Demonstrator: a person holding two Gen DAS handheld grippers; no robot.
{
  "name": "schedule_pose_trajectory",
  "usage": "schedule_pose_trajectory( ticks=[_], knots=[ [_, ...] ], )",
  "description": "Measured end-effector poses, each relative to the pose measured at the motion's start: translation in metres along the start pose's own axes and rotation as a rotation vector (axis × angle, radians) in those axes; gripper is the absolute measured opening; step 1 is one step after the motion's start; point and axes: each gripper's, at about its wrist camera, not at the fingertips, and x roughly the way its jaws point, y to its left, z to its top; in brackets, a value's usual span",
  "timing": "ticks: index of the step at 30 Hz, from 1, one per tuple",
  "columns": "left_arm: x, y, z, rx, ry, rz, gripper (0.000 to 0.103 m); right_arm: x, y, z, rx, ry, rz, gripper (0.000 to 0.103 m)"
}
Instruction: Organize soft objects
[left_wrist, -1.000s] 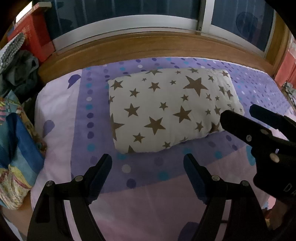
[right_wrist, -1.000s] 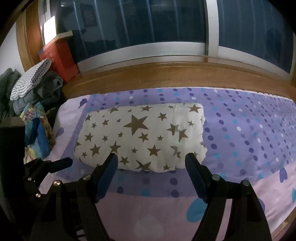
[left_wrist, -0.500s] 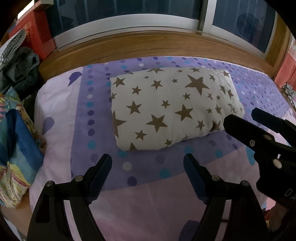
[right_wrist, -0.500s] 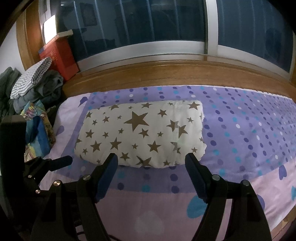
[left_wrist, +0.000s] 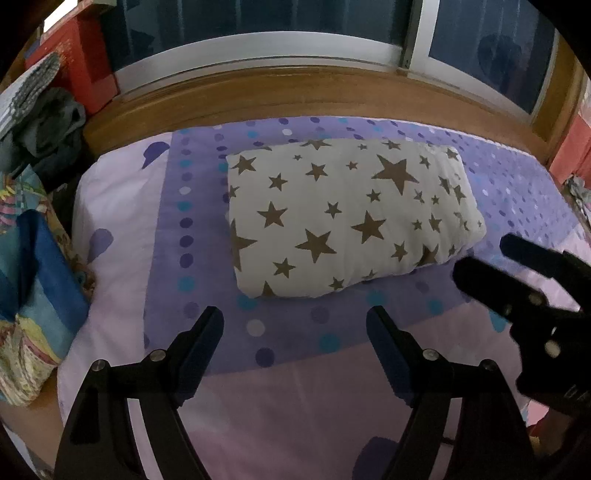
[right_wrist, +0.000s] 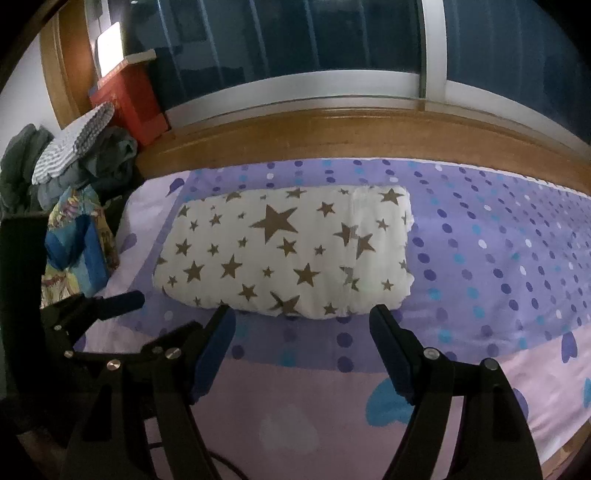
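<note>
White pillow (left_wrist: 347, 218) with brown stars lying flat on the bed (left_wrist: 122, 236), on the purple dotted stretch of the sheet, long side running along the wooden sill (left_wrist: 295, 92) behind it. Not quite touching that sill though, strip of dotted sheet showing between the two.

Left tool (left_wrist: 295, 325) hovering just off the pillow's near edge, fingers spread wide, nothing between them (only sheet visible in the gap). Same story for the right tool (right_wrist: 303, 325): fingers wide apart, tips sitting right up against the pillow's near edge in its own view, hard to say whether actually touching or just above it. From the left view, right tool (left_wrist: 517, 280) poking in near the pillow's right-hand near corner, close but apart from it. From the right view, left tool (right_wrist: 96, 306) sitting off the pillow's left near corner.

Left of the pillow, past the pale pink margin of the sheet: folded colourful blanket or cloth (left_wrist: 33, 295), blue and patterned, beside the bed edge. Further back from that, a heap of grey clothes (right_wrist: 92, 162) with a striped grey-white piece (right_wrist: 74, 147) on top. Red box (right_wrist: 133, 99) behind the heap, up on the sill against the dark window (right_wrist: 332, 37).
</note>
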Motion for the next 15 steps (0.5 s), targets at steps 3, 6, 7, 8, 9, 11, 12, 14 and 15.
schedule_pose_trajectory(
  ticks=[3,6,7,8,9,11,12,14,15],
  knots=[
    [-0.0006,-0.0016,-0.0003,0.002,0.0,-0.005,0.081,-0.0006,0.0002,-0.0008,-0.003,0.0,0.001,0.076],
    [-0.0012,-0.0036,-0.0006,0.007,0.0,-0.011,0.081,-0.0013,0.0004,-0.001,-0.004,-0.004,-0.001,0.076],
    [-0.0019,-0.0043,-0.0005,0.008,-0.001,-0.011,0.081,-0.0014,0.0,-0.001,-0.003,-0.004,-0.002,0.076],
    [-0.0025,-0.005,-0.0003,0.009,-0.002,-0.011,0.081,-0.0016,-0.0003,-0.001,-0.003,-0.005,-0.003,0.076],
    [-0.0025,-0.0053,-0.0001,0.008,0.0,-0.012,0.081,-0.0021,-0.0002,-0.001,-0.003,-0.006,-0.004,0.076],
    [-0.0019,-0.0054,0.0004,0.002,0.008,-0.018,0.081,-0.0034,-0.0003,-0.0011,-0.006,-0.01,-0.006,0.076],
    [-0.0013,-0.0053,0.0009,-0.001,0.012,-0.021,0.081,-0.0041,-0.0003,-0.001,-0.008,-0.012,-0.009,0.076],
    [-0.0007,-0.0065,0.0016,-0.002,0.014,-0.023,0.081,-0.0054,-0.0003,-0.0009,-0.013,-0.017,-0.014,0.076],
    [-0.0007,-0.0075,0.0017,0.0,0.015,-0.023,0.081,-0.0061,-0.0007,-0.0008,-0.016,-0.019,-0.014,0.076]
  ],
)
